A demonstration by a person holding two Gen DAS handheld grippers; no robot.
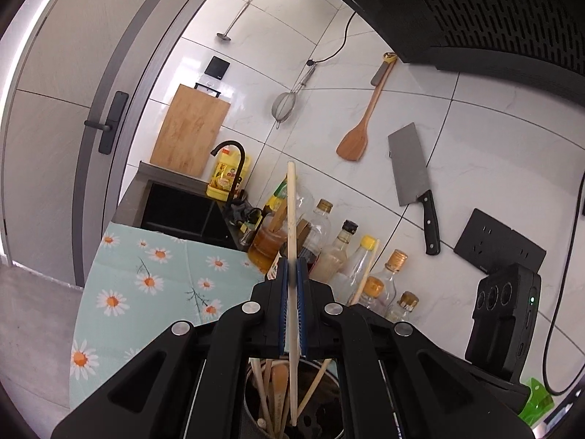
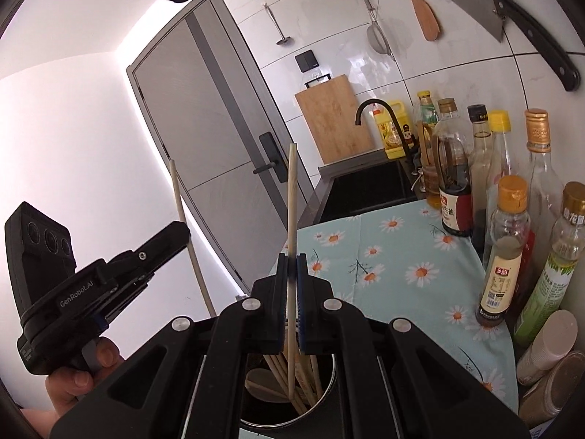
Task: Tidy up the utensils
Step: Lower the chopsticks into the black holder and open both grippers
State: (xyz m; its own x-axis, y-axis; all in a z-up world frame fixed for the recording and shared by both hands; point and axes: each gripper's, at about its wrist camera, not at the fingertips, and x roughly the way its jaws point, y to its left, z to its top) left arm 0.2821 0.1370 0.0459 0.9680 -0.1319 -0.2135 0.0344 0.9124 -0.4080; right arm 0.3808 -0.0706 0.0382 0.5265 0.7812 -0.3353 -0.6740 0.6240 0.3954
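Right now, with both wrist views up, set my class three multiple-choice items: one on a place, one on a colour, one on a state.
1. Where does the cleaver sit?
A. in the sink
B. on the tiled wall
C. in the metal pot

2. What colour is the daisy cloth?
A. red
B. black
C. pale blue-green

3. What is the right tool doing?
A. shut on a chopstick
B. open, holding nothing
C. shut on a bottle

Answers:
1 B, it is mounted on the tiles beside the wooden spatula.
2 C, pale blue-green with white daisies.
3 A, the chopstick stands between its pads, above the metal pot.
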